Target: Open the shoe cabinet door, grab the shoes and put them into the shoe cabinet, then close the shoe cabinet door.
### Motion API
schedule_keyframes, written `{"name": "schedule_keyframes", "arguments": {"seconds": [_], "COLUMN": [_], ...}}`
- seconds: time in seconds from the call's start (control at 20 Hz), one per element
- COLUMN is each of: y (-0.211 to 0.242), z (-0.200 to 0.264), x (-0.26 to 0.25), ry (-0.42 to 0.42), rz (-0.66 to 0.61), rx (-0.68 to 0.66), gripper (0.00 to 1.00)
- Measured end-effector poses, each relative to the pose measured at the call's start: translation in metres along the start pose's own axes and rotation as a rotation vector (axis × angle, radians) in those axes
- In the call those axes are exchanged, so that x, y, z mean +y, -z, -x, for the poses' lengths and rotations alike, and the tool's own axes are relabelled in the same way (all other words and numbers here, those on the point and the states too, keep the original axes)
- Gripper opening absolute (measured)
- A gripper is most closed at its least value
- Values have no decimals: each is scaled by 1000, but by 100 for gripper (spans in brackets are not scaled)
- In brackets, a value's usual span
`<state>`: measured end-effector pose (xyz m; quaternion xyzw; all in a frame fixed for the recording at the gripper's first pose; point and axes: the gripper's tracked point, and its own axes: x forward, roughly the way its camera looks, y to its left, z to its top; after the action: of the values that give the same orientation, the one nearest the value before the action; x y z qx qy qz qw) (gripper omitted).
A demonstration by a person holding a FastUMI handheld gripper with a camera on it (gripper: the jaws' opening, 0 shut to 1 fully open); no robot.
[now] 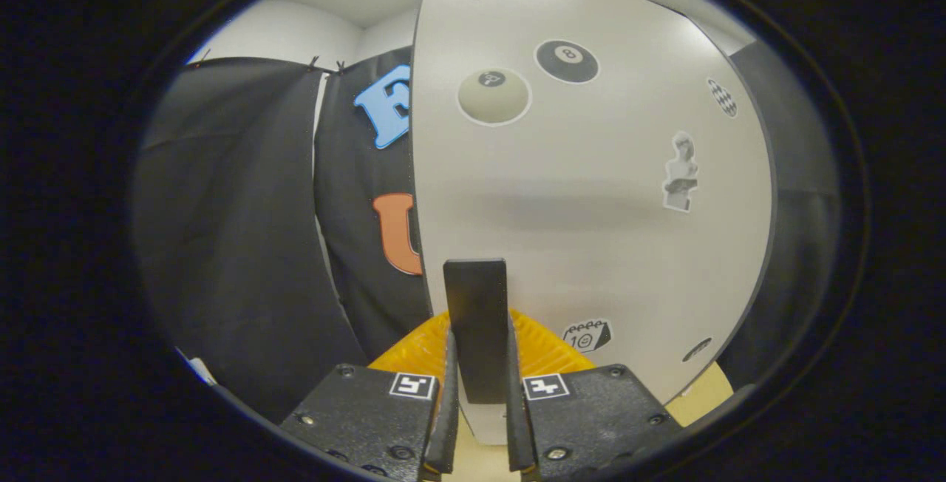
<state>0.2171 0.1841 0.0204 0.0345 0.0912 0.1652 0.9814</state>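
Squarely at the bottom centre of the frame, the gripper (pixel 479 364) had its two fingers closed on the tall black rectangular door handle (pixel 477 319), one finger pressed to each side of the bar, which rose upright from between them. That handle was fixed to the pale grey flat shoe cabinet door (pixel 591 231), whose broad panel took up the middle and right of the frame, with its left edge running down just left of centre. Several stickers dotted the panel: a cream billiard-ball sticker (pixel 494 96) and a black eight-ball sticker (pixel 567 61) near the top, a small white statue-bust sticker (pixel 681 173) at the right, and a little toy-brick sticker (pixel 587 335) low down, just right of the handle (its markings too small to make out). Left of the door's edge hung the black cloth booth wall (pixel 236 231), filling the left of the frame. Beneath the door's lower rim, at the lower right, a strip of light wooden floor (pixel 702 397) showed.
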Motion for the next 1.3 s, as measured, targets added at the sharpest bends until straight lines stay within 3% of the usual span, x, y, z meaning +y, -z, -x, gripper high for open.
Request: {"name": "schedule_keyframes", "arguments": {"seconds": [0.2, 0.55, 1.0, 1.3], "y": [5, 8, 9, 8], "z": [30, 64, 112, 135], "x": [-9, -27, -62, -98], "ry": [-5, -111, -30, 44], "rz": [36, 37, 77, 44], "rx": [49, 38, -15, -30], "gripper": [30, 30, 29, 24]}}
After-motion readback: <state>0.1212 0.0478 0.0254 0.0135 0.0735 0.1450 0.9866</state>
